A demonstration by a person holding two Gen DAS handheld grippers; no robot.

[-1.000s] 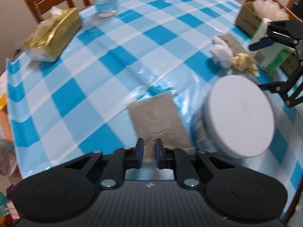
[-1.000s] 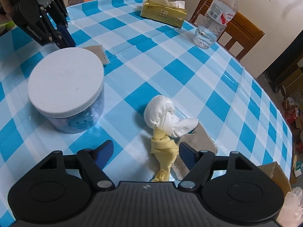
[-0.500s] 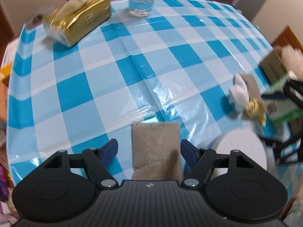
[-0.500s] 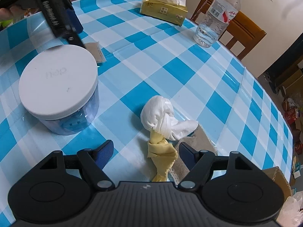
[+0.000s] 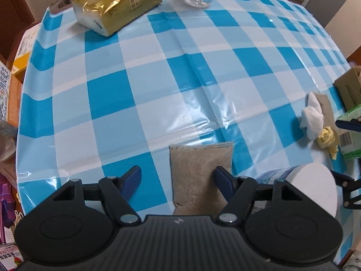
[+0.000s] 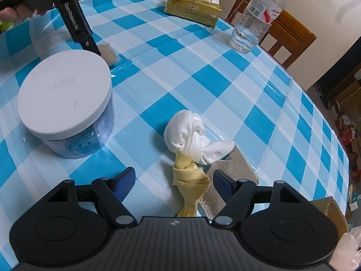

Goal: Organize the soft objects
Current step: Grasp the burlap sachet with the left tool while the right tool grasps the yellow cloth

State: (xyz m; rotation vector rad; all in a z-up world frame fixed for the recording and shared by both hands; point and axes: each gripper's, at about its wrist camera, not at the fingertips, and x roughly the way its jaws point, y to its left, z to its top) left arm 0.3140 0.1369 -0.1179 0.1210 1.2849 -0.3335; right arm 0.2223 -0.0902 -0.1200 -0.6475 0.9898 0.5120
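Observation:
A flat beige cloth (image 5: 199,171) lies on the blue checked tablecloth, partly under my open left gripper (image 5: 177,177), nearer its right finger. A sliver of it shows in the right wrist view (image 6: 109,53) behind the jar. A crumpled white cloth (image 6: 187,133), a twisted yellow cloth (image 6: 191,180) and a second beige cloth (image 6: 232,171) lie together; the yellow one sits between the fingers of my open right gripper (image 6: 173,181). The same pile shows in the left wrist view (image 5: 315,122) at far right.
A clear jar with a white lid (image 6: 64,94) stands left of the pile. A gold tissue pack (image 5: 117,2) and a water bottle (image 6: 255,18) stand at the far side. Cardboard boxes (image 5: 349,88) sit at the table's right edge. A wooden chair (image 6: 288,33) is behind.
My left gripper has opened, letting go of the beige cloth, and has drawn back and turned left. My right gripper has stayed open and edged toward the cloth pile.

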